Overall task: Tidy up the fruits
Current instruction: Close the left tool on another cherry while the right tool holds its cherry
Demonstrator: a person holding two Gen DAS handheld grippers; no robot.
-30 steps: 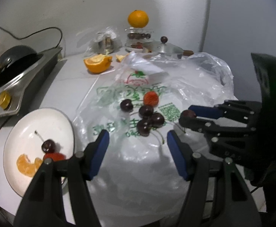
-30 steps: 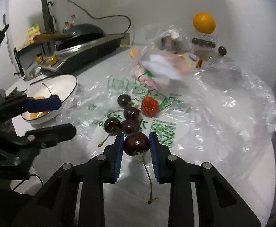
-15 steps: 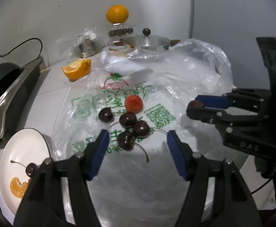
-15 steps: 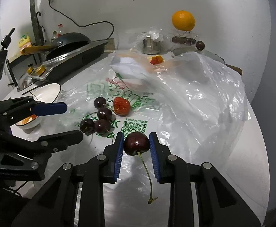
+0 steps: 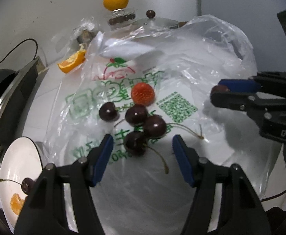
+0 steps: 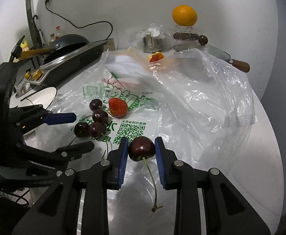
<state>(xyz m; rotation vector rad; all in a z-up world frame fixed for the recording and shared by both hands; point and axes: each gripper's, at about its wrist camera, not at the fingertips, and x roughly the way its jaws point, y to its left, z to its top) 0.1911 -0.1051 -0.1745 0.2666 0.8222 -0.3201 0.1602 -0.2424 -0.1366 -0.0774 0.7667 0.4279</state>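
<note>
Here the right gripper [image 6: 141, 151] is clamped on a dark cherry [image 6: 141, 151], its stem hanging down at six o'clock, above the plastic bag [image 6: 191, 105]. The left gripper [image 5: 143, 148] hangs with its jaws about half apart and nothing between the pads, over four loose cherries [image 5: 136, 126] on the bag, a strawberry [image 5: 142, 94] at their twelve o'clock. At eight o'clock from them, a white plate [image 5: 15, 160] holds a cherry and an orange segment.

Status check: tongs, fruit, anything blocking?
Right tongs shut on a cherry. Left tongs open above four cherries on the plastic bag. Nothing blocking.
</note>
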